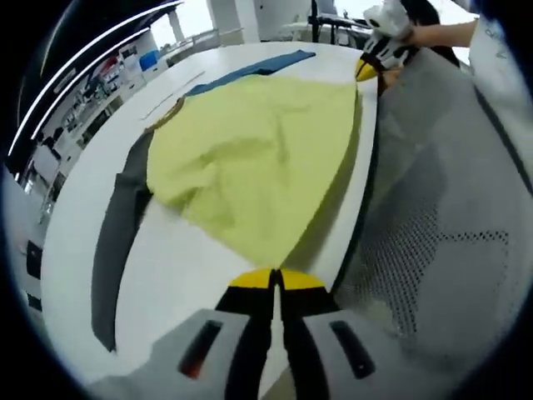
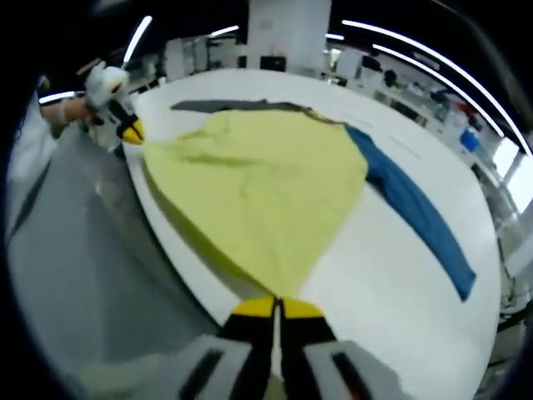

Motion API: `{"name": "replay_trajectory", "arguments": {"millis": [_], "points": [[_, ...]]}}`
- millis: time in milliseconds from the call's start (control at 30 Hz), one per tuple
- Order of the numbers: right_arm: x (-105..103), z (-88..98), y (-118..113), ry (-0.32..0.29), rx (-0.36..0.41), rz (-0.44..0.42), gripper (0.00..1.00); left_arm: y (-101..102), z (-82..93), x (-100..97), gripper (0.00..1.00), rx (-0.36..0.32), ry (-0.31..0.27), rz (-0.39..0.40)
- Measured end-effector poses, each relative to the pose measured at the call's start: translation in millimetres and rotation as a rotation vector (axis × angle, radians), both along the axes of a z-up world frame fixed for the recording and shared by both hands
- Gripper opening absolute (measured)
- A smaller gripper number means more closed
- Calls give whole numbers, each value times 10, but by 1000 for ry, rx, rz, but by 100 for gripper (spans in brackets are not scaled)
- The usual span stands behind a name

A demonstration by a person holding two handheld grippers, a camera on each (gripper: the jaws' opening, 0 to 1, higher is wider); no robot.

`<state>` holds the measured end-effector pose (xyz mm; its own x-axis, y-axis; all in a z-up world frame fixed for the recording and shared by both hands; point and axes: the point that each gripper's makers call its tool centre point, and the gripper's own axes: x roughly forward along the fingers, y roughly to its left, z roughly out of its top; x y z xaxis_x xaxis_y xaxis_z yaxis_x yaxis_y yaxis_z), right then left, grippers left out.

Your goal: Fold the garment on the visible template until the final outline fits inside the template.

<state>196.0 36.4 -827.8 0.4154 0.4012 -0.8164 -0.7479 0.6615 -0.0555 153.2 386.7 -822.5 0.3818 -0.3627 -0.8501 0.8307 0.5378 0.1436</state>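
Grey claw (image 1: 276,279) with yellow-tipped black jaws; white sleeve (image 1: 500,50).

Lab: white worktable (image 2: 400,275), ceiling strip lights (image 2: 416,50), cluttered shelves (image 1: 100,83).

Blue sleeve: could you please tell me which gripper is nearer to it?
Right. The right gripper grips the garment at the hem corner on the blue sleeve side; the left gripper holds the opposite corner, by the grey sleeve.

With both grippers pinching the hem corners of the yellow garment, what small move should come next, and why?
Probably carry both corners forward over the body toward the collar. The left gripper and right gripper are each shut on a hem corner of the yellow garment, which lies spread on the table, the grey sleeve and blue sleeve still unfolded.
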Motion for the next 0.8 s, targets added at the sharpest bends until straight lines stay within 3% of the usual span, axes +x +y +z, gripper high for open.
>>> {"name": "replay_trajectory", "arguments": {"millis": [467, 800], "points": [[-126, -105, 44, 45, -1, 41, 0, 118, -167, -117, 0, 106, 38, 7], [-191, -155, 68, 76, -7, 71, 0, 145, -228, -147, 0, 108, 56, 35]]}}
